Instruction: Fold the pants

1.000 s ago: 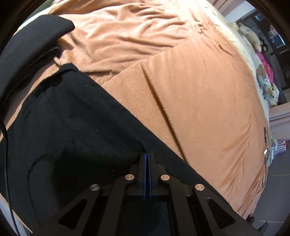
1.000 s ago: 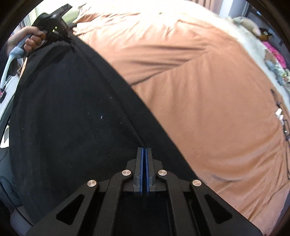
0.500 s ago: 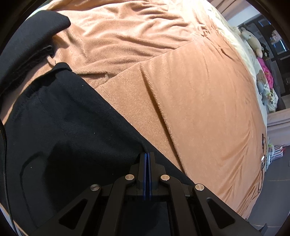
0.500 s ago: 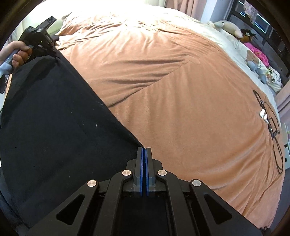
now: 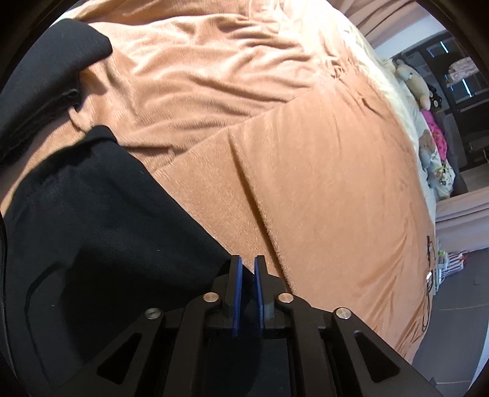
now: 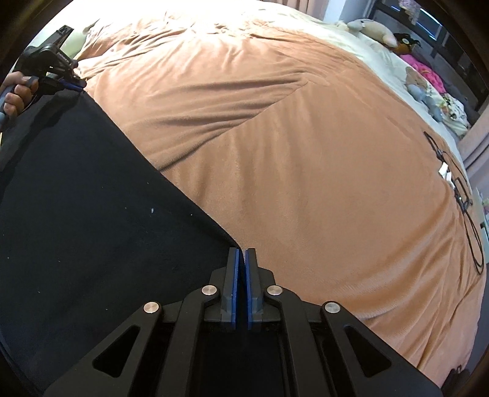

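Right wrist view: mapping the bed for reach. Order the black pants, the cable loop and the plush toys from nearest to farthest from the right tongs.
1. black pants, edge at the right tongs, left.
2. cable loop, right edge of the blanket.
3. plush toys, far top right.

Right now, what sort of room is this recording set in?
Most likely a bedroom: black pants lie on a wide bed under a tan blanket, with stuffed toys along its far edge.

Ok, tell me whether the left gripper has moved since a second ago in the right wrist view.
Yes. The left gripper, holding the black pants edge, now sits lower against the brown blanket's far edge, its jaws opening.
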Available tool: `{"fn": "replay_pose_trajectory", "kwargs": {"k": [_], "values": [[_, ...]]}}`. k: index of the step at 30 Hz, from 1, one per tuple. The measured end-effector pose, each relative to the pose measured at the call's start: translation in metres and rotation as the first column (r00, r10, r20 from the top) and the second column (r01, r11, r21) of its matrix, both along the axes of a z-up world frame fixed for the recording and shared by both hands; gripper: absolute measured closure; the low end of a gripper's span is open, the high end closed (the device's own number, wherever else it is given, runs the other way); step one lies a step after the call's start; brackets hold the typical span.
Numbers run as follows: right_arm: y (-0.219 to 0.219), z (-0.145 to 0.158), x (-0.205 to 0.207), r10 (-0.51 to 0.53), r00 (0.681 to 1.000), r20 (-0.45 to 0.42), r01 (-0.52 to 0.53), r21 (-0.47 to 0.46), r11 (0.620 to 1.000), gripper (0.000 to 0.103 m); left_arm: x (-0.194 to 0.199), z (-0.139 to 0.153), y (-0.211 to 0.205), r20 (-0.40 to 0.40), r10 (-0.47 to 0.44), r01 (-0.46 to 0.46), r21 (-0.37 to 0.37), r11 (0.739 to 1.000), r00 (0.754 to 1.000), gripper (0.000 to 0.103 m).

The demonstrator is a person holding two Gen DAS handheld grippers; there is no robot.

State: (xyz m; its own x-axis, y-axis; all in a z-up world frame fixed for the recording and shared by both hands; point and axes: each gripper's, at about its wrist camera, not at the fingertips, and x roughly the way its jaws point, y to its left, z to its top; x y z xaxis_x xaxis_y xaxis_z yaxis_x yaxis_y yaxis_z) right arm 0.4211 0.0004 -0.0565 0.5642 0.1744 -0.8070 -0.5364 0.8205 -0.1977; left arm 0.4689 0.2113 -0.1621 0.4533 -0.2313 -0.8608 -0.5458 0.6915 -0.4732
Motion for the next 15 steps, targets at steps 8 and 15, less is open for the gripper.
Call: {"fn": "replay_pose_trajectory", "kwargs": {"k": [8,15], "values": [[-0.023,0.021,-0.016,-0.065,0.998,-0.016,0.066,0.112,0.992,0.092,-0.026,0.026,0.003,0.056,-0.056,0.054,0.037,0.998,0.997,0.05],[-0.056,0.03,-0.039,-0.133,0.99,-0.038,0.137,0.162,0.977,0.091,-0.057,0.044,0.001,0.091,-0.105,0.099,0.073,0.992,0.99,0.046]]}}
